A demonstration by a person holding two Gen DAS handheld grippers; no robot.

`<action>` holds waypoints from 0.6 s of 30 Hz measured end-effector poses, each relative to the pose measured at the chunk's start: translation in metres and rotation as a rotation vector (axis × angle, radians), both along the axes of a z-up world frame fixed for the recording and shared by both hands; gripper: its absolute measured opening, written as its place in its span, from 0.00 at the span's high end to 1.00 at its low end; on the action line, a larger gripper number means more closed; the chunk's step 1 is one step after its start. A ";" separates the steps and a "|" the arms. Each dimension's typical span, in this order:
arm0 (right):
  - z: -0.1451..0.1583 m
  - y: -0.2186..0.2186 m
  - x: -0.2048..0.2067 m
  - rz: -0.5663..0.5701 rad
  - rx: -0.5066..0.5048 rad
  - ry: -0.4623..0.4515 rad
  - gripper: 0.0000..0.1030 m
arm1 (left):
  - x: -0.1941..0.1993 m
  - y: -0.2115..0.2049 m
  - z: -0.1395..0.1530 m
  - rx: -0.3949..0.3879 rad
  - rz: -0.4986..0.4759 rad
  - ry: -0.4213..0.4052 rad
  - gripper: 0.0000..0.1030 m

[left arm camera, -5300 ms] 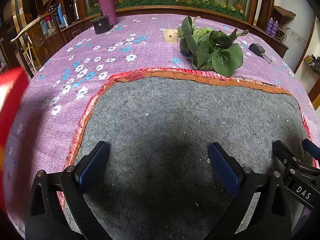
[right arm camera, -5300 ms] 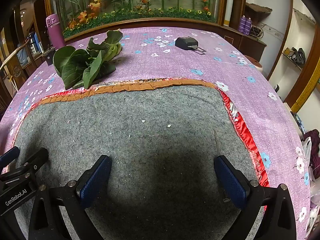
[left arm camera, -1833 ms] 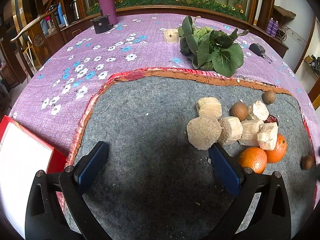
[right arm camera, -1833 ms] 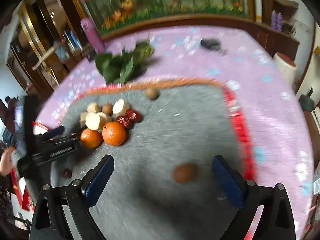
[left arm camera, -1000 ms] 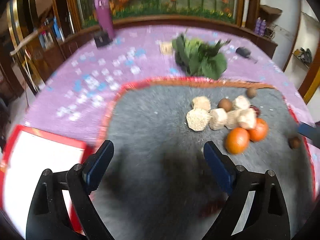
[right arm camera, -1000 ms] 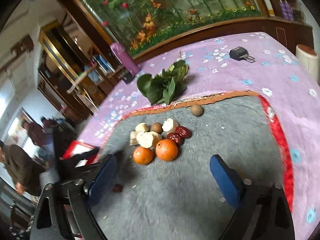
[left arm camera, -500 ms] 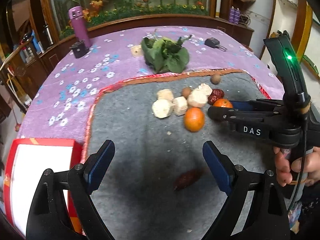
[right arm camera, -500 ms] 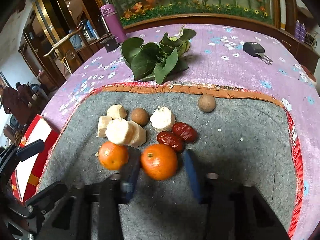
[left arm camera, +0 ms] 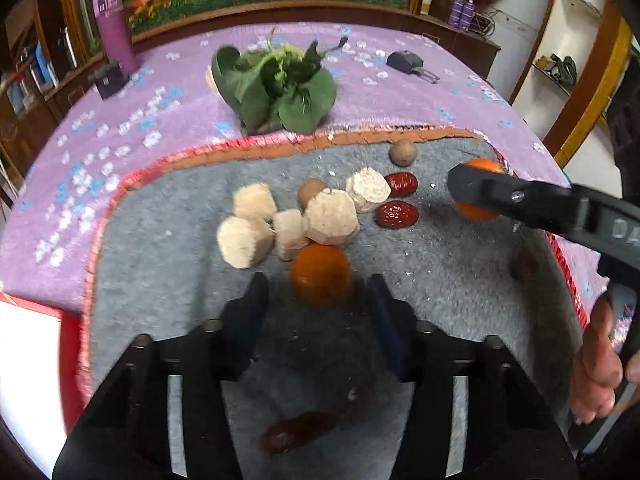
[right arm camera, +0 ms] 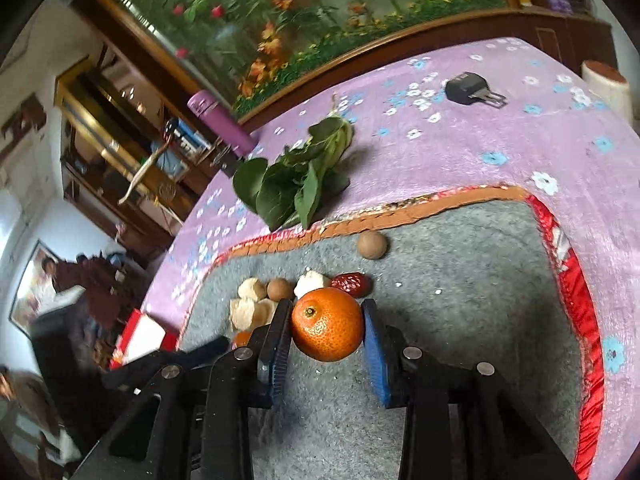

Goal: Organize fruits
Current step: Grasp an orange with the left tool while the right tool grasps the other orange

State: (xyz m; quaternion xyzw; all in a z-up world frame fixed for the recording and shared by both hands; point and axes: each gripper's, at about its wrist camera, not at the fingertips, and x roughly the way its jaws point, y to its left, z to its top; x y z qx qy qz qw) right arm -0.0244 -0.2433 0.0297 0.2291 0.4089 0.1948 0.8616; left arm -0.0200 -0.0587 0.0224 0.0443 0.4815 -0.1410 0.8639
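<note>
Jaws of right gripper (right arm camera: 326, 334) clamp an orange (right arm camera: 327, 330); left gripper's (left arm camera: 316, 304) closing beside another orange (left arm camera: 320, 274).

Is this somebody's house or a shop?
Most likely a home, probably a living or dining room. A big table under a flowered purple cloth stands before a large aquarium, with wooden cabinets at the side and loose fruit on a grey felt mat.

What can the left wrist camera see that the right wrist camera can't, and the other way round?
Only the left view shows a dark red date lying near its own tongs, which are closing around an orange, and a hand. Only the right view shows its tongs clamped on the other orange's sides. Both show the leafy greens, purple bottle and pale chunks.
</note>
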 end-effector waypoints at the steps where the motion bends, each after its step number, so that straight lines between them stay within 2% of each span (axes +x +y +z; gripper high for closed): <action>1: 0.000 -0.003 0.000 -0.009 0.008 0.003 0.67 | 0.001 0.000 -0.001 -0.009 0.004 0.007 0.60; 3: 0.002 -0.003 0.002 -0.015 0.016 0.005 0.67 | 0.005 0.000 -0.005 -0.033 0.016 0.024 0.70; 4: 0.002 -0.004 0.002 -0.015 0.023 0.008 0.67 | 0.006 0.001 -0.005 -0.044 0.021 0.022 0.71; 13: -0.002 -0.004 0.004 -0.007 0.038 0.019 0.67 | 0.003 0.008 -0.004 -0.085 0.024 -0.005 0.72; 18: -0.006 0.000 0.006 0.006 0.049 0.025 0.67 | -0.013 0.025 0.009 -0.101 0.046 -0.061 0.71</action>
